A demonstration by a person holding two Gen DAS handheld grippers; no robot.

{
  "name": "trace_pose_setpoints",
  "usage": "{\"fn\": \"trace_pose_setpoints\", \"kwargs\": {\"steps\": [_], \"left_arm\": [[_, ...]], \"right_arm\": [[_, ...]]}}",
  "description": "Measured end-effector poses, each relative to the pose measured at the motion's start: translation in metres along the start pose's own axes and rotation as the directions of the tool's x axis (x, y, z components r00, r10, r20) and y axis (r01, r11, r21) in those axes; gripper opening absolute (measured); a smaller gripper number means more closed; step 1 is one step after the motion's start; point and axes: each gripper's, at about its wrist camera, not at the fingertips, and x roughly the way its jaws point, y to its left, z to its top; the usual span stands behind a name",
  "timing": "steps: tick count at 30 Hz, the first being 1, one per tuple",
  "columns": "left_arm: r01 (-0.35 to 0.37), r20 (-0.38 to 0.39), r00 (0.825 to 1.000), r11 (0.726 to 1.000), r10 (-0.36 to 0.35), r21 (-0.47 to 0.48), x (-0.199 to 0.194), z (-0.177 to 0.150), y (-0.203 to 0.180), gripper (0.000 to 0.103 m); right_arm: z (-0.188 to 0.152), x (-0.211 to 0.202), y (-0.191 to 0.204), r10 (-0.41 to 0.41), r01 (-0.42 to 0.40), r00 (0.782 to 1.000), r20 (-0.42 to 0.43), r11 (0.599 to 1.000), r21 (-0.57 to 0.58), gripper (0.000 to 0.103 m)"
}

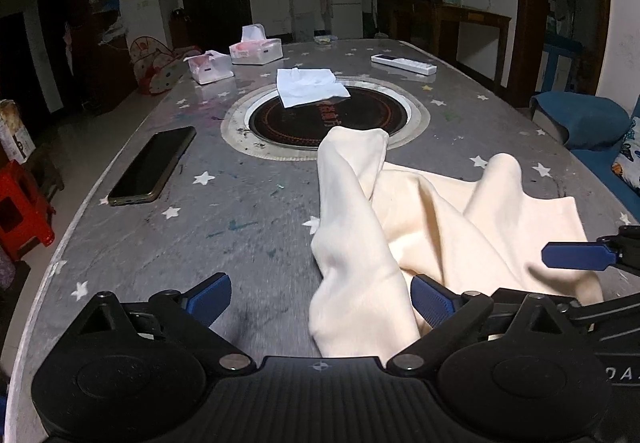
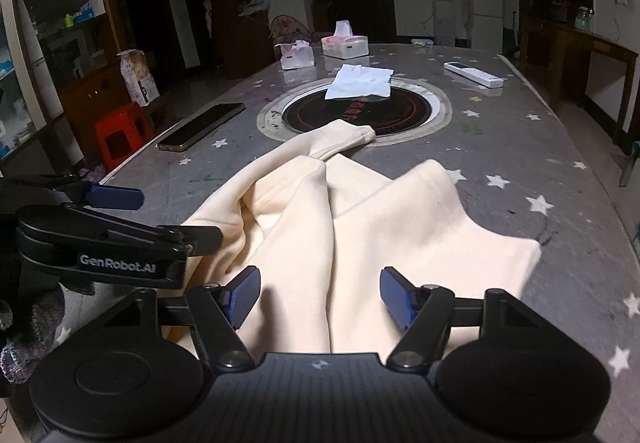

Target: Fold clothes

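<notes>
A: Where does the cream-coloured cloth garment [image 2: 360, 227] lie?

B: Rumpled on the grey star-patterned table [image 1: 240, 211], near its front edge. One long sleeve-like part reaches toward the round black inset plate [image 1: 320, 117] in the table's middle, and its cuff just touches that plate's pale rim.

A: And the left claw [image 1: 320, 301]?

B: Its blue-padded fingers [image 1: 208, 297] stand wide apart. A fold of the garment lies between them, close to the right-hand pad, but nothing is pinched.

A: The right claw [image 2: 320, 297]?

B: Its jaws stand apart too, narrower than the left's. Both pads are over the cloth; they don't press on it as far as I can see.

A: Anything else on the table?

B: A dark smartphone [image 1: 154, 165] to the left, a white folded tissue [image 1: 310, 87] overlapping the plate's far edge, two white tissue packs [image 1: 232, 57] behind it, and a white remote control [image 1: 404, 64] at the far right.
</notes>
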Motion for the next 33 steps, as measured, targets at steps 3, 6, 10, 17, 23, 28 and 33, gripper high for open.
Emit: {"fn": "trace_pose_setpoints", "kwargs": {"steps": [3, 6, 10, 17, 23, 28, 33], "left_arm": [[-0.006, -0.016, 1.000, 1.000, 0.006, 0.012, 0.010, 0.002, 0.000, 0.096], [0.000, -0.029, 1.000, 1.000, 0.000, 0.012, 0.016, 0.003, 0.002, 0.096], [0.002, -0.042, 0.999, 1.000, -0.001, 0.021, 0.023, 0.003, 0.001, 0.096], [0.023, -0.059, 0.998, 0.999, -0.022, 0.026, 0.033, 0.003, 0.000, 0.086], [0.062, -0.056, 0.997, 0.997, -0.060, 0.035, 0.036, 0.003, -0.002, 0.071], [0.112, -0.046, 0.993, 0.993, -0.110, 0.032, 0.034, 0.002, -0.002, 0.047], [0.123, -0.036, 0.992, 0.992, -0.122, 0.029, 0.030, 0.000, -0.001, 0.034]], "right_arm": [[0.004, 0.011, 0.001, 0.015, -0.015, 1.000, -0.015, 1.000, -0.002, 0.057], [0.005, 0.019, 0.001, 0.026, -0.026, 0.999, -0.027, 1.000, -0.002, 0.055], [0.005, 0.022, 0.000, 0.037, -0.037, 0.999, -0.036, 0.999, -0.001, 0.052], [0.009, 0.023, -0.003, 0.038, -0.038, 0.999, -0.033, 0.999, 0.008, 0.047], [0.009, 0.028, -0.003, 0.049, -0.049, 0.998, -0.045, 0.999, 0.005, 0.035], [0.009, 0.026, -0.003, 0.058, -0.058, 0.998, -0.030, 0.998, 0.010, 0.014], [0.004, 0.011, -0.009, 0.028, -0.028, 1.000, 0.009, 0.999, 0.022, 0.005]]}}
